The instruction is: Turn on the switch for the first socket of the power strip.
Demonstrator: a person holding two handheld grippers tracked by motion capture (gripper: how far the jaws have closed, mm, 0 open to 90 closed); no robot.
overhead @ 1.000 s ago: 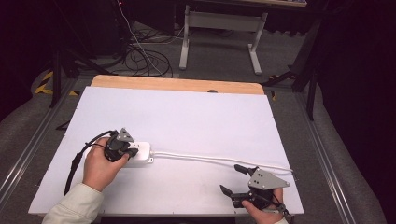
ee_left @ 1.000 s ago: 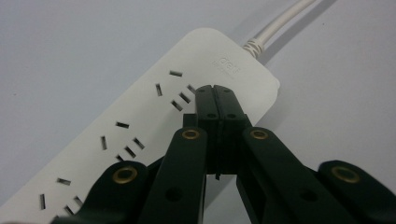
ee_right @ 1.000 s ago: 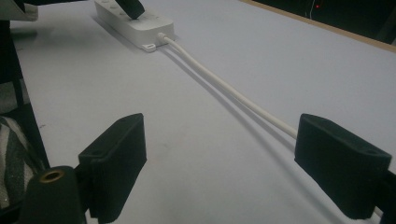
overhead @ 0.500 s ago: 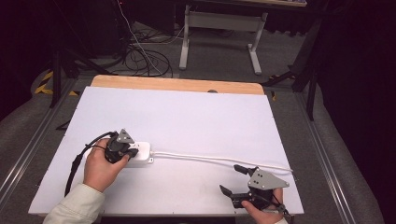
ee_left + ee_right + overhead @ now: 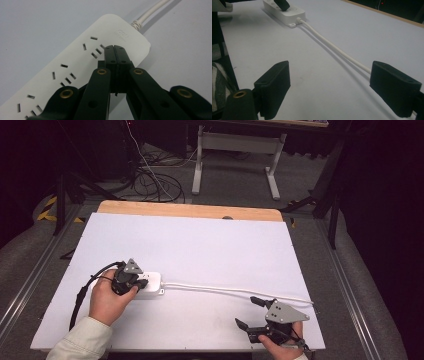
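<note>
No change is seen over the last second: the closed left claw (image 5: 115, 48) is kept pressed on the white plastic power strip (image 5: 149, 285), the right claw (image 5: 252, 312) held wide beside its white cable (image 5: 235, 292).

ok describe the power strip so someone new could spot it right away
Start at the white table, near its front left. The power strip lies flat there under the shut left gripper. It is a white bar with rows of socket slots and a white cord running off toward the right gripper.
</note>
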